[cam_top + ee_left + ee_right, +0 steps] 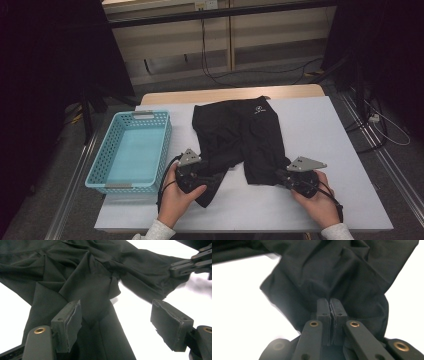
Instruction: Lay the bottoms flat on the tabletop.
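From the high view, a pair of black, soft-knit shorts [240,140] lies crumpled on the white table [320,130], just right of an empty light-blue perforated plastic basket [131,150]. The left gripper [202,179] sits at the near-left leg hem, the right gripper [281,175] at the near-right hem.

In the left gripper view, its jaws stand wide apart, straddling the matte folded cloth [95,290] without pinching it.

In the right gripper view, the jaws are pressed together on a bunched fold of fabric [342,275].

The step looks like securing both hems; next, the left jaws must close on cloth.
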A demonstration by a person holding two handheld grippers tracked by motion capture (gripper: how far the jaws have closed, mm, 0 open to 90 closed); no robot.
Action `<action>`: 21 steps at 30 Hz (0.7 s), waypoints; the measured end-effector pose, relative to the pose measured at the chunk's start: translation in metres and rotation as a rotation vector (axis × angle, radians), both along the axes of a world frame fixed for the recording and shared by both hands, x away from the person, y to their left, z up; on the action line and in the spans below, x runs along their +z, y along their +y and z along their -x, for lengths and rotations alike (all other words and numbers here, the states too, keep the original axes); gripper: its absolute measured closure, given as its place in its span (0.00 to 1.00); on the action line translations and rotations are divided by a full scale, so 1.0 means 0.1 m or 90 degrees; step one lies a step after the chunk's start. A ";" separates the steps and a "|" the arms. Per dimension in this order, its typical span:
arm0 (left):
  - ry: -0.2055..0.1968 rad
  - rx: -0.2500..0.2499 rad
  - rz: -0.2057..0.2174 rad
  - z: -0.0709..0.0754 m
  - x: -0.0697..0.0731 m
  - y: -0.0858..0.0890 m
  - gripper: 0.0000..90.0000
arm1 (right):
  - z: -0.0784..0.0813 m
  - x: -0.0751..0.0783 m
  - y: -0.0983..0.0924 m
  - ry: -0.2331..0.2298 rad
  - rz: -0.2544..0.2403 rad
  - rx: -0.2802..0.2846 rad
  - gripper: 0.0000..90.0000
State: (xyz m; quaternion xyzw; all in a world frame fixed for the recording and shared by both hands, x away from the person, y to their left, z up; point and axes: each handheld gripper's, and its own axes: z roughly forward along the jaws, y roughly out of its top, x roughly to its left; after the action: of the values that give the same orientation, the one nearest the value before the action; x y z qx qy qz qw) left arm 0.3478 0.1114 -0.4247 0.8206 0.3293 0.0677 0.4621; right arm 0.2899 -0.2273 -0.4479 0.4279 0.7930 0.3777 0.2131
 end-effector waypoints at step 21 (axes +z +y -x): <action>0.009 -0.001 -0.008 -0.01 -0.05 -0.03 0.28 | -0.17 0.26 -0.11 -0.038 -0.118 -0.045 0.99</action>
State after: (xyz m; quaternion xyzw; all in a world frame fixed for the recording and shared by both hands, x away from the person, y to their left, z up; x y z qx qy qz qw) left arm 0.3485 0.1089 -0.4295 0.8241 0.3314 0.0634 0.4550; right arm 0.3072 -0.2385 -0.4221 0.4624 0.7323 0.4541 0.2093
